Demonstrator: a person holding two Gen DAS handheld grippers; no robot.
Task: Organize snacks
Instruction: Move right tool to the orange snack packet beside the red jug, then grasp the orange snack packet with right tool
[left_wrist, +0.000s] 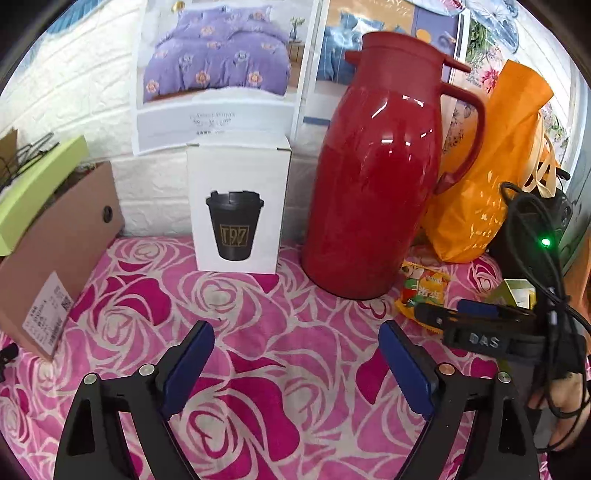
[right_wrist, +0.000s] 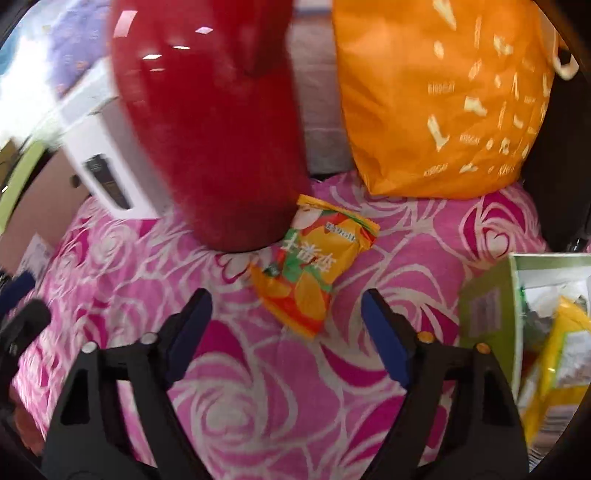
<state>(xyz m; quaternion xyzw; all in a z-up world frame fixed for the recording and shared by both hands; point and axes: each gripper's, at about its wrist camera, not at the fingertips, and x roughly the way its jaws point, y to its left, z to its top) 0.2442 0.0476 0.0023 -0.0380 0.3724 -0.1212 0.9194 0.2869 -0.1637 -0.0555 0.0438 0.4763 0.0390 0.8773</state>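
An orange and green snack packet (right_wrist: 314, 266) lies on the pink rose cloth (right_wrist: 258, 387), touching the base of the red jug (right_wrist: 214, 122). My right gripper (right_wrist: 286, 308) is open just in front of the packet, its tips level with the packet's near end. The packet also shows in the left wrist view (left_wrist: 423, 291), partly behind my right gripper (left_wrist: 461, 319). A green box (right_wrist: 491, 310) holding several snack packets (right_wrist: 561, 354) stands at the right. My left gripper (left_wrist: 297, 341) is open and empty over the cloth.
A red jug (left_wrist: 380, 184), a white cup box (left_wrist: 240, 206) and an orange bag (left_wrist: 491, 177) stand along the back wall. A cardboard box (left_wrist: 55, 258) with a green lid (left_wrist: 33, 192) is at the left. Black cables (left_wrist: 546, 277) hang at the right.
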